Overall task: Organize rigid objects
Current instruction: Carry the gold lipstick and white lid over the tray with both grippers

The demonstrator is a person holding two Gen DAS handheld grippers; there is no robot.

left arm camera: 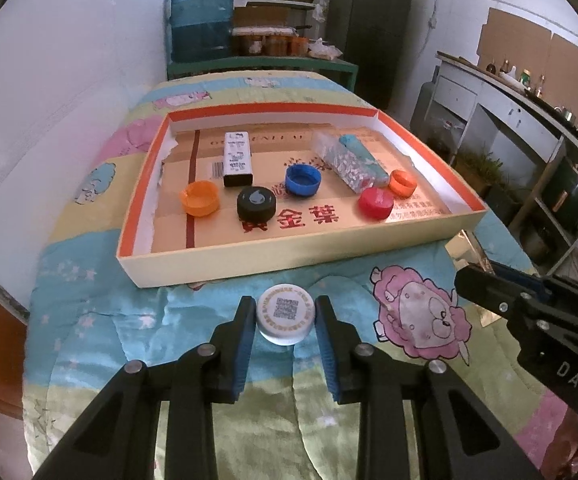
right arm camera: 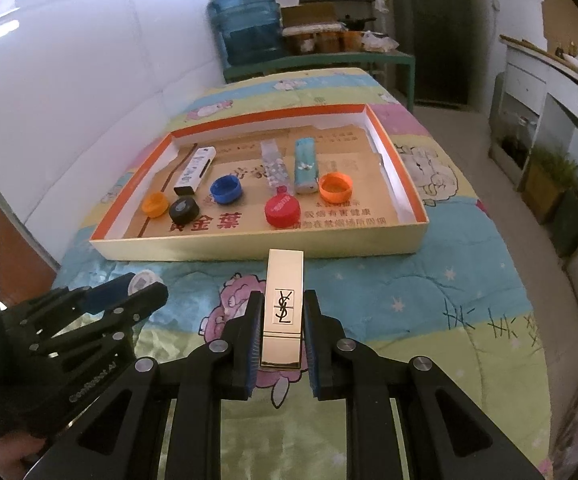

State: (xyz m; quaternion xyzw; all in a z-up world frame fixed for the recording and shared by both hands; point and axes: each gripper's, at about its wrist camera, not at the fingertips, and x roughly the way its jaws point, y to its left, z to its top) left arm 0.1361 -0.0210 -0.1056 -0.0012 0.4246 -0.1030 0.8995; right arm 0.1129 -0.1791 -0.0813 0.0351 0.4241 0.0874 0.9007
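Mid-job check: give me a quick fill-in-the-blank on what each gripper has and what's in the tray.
1. The left gripper is shut on a ____ cap with a QR code on top.
2. The right gripper holds a ____ lipstick case.
3. The tray contains ____ orange caps.
4. The black cap lies between an orange cap and the ____ cap.

Missing words: white; gold; two; blue

Background: blue water jug (left arm camera: 202, 20) on green shelf unit (left arm camera: 263, 65), jars beside it. Dark cabinet (left arm camera: 371, 28) right of shelves. White counter (left arm camera: 501, 92) with bottles along right wall. Cartoon-print quilt (left arm camera: 101, 320) covers the bed.
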